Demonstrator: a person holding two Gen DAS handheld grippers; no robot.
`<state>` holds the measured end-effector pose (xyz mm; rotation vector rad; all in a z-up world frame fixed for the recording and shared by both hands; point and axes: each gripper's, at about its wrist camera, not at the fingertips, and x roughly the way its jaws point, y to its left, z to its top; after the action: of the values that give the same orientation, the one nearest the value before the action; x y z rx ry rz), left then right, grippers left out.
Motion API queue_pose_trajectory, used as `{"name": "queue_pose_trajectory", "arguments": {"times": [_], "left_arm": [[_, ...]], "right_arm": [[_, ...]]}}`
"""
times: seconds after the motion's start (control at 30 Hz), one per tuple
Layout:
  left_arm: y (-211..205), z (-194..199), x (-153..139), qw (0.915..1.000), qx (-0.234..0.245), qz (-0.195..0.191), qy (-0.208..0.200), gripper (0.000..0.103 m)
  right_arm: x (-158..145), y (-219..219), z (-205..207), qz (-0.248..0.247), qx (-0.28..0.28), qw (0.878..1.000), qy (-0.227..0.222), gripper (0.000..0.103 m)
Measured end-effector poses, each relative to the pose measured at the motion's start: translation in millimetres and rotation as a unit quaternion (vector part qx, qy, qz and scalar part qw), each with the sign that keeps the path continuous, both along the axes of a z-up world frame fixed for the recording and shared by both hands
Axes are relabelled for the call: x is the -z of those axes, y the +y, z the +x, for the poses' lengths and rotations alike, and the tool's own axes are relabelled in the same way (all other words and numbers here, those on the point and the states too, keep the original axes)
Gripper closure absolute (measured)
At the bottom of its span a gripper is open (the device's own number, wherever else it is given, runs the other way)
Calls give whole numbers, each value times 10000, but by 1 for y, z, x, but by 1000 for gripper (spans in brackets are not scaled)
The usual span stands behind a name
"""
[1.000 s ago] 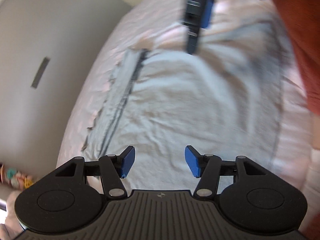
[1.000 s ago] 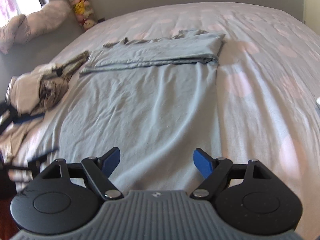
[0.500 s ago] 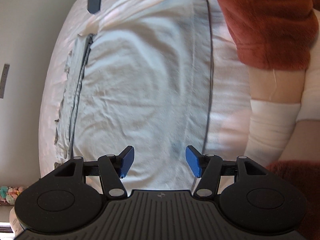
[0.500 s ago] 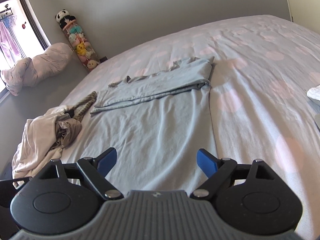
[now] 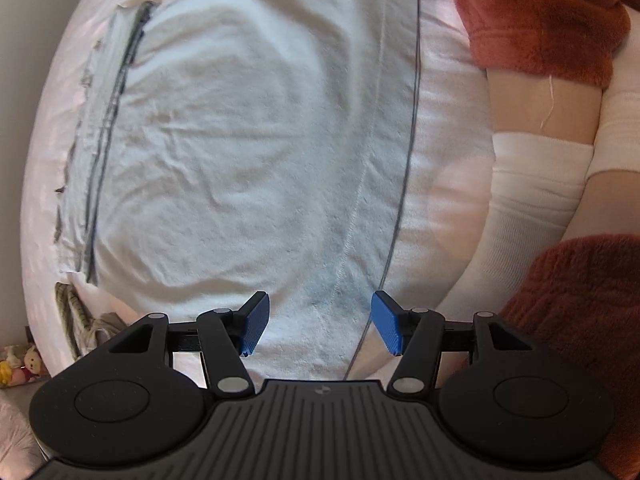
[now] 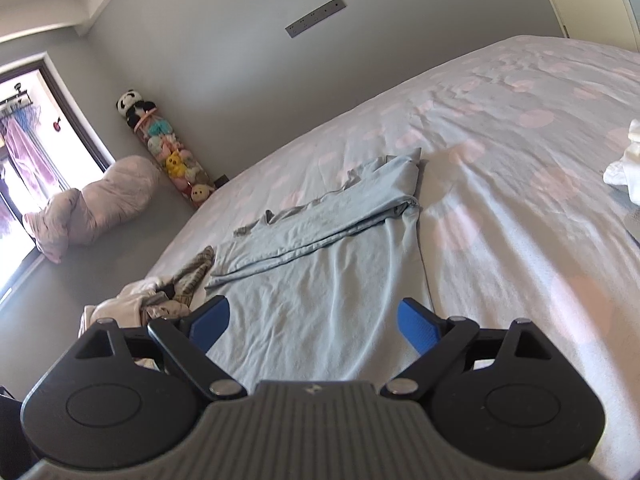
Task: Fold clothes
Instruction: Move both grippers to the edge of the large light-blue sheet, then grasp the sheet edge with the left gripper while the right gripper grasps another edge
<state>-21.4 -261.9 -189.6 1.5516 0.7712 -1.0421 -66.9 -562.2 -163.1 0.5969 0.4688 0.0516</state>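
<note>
A pale blue-grey garment (image 6: 320,280) lies spread flat on the bed, its far end folded over into a band (image 6: 328,216). In the left wrist view it (image 5: 240,152) fills the middle, with a hemmed edge (image 5: 404,184) on the right and the folded band (image 5: 96,152) on the left. My left gripper (image 5: 318,328) is open and empty just above the garment's near corner by the hem. My right gripper (image 6: 312,324) is open and empty above the garment's near end.
The bed sheet (image 6: 520,160) is grey with pink dots. A heap of crumpled clothes (image 6: 152,300) lies left of the garment. White cloth (image 6: 624,164) lies at the right edge. The person's rust-sleeved arm (image 5: 540,20) is at right. A plush-toy column (image 6: 168,152) and pillow (image 6: 92,208) stand by the wall.
Both grippers have drawn back toward the garment's near end. The right view has tilted up, showing more wall. The right gripper has left the left view. Both stay open.
</note>
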Motion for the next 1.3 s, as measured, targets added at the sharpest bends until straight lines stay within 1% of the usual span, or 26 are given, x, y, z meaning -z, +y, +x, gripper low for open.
{"name": "queue_pose_trajectory", "arguments": {"times": [0.1, 0.2, 0.3, 0.4, 0.47, 0.5, 0.57, 0.6, 0.63, 0.7, 0.77, 0.87, 0.93, 0.97, 1.03, 1.1, 1.13, 1.2, 1.27, 1.3], "left_arm": [[0, 10, 11, 9995, -151, 276, 102, 48], [2, 19, 17, 9980, -411, 342, 345, 48], [4, 26, 23, 9948, -662, 498, 593, 48], [4, 30, 25, 9934, -745, 561, 666, 48], [4, 34, 30, 9929, -841, 624, 566, 55], [4, 36, 31, 9920, -932, 614, 590, 61], [5, 41, 28, 9902, -1153, 511, 601, 72], [7, 41, 26, 9902, -1207, 437, 556, 82], [9, 41, 23, 9901, -1258, 361, 508, 87], [13, 42, 17, 9891, -1419, 120, 371, 95], [17, 45, 7, 9860, -1633, -176, 304, 95], [20, 56, -7, 9767, -2008, -632, 420, 96], [18, 64, -16, 9702, -2205, -868, 506, 96], [18, 67, -20, 9664, -2310, -978, 555, 96], [21, 72, -28, 9586, -2513, -1175, 650, 96], [24, 80, -32, 9512, -2695, -1324, 707, 96], [24, 82, -34, 9482, -2768, -1382, 721, 96], [23, 86, -36, 9456, -2821, -1465, 690, 96], [22, 89, -37, 9431, -2870, -1544, 661, 96], [22, 91, -38, 9414, -2902, -1591, 647, 96]], "right_arm": [[1, -3, -1, 104, 26, 9999, -51, 10], [2, -6, -3, 213, 84, 9997, -120, 9], [4, -11, -3, 385, 148, 9991, -131, 9], [6, -14, -3, 497, 188, 9985, -134, 9], [5, -14, -4, 508, 195, 9984, -146, 9], [5, -14, -4, 506, 196, 9984, -151, 9], [5, -14, -5, 505, 210, 9984, -165, 9], [5, -14, -6, 506, 215, 9983, -175, 9], [5, -15, -6, 509, 218, 9983, -179, 8], [5, -15, -5, 503, 220, 9984, -160, 8], [5, -14, -4, 464, 197, 9986, -144, 8], [1, -6, -3, 228, -1, 9996, -147, 8], [-2, 6, 0, -89, -334, 9993, -127, 8], [-2, 18, 4, -374, -655, 9972, -13, 8], [0, 45, 13, -967, -1320, 9862, 244, 8], [1, 71, 22, -1553, -1974, 9667, 499, 9], [5, 87, 23, -1905, -2279, 9530, 592, 10], [12, 118, 25, -2615, -2869, 9184, 765, 14], [20, 132, 24, -2965, -3152, 8968, 914, 20], [24, 138, 24, -3126, -3281, 8859, 988, 22]]}}
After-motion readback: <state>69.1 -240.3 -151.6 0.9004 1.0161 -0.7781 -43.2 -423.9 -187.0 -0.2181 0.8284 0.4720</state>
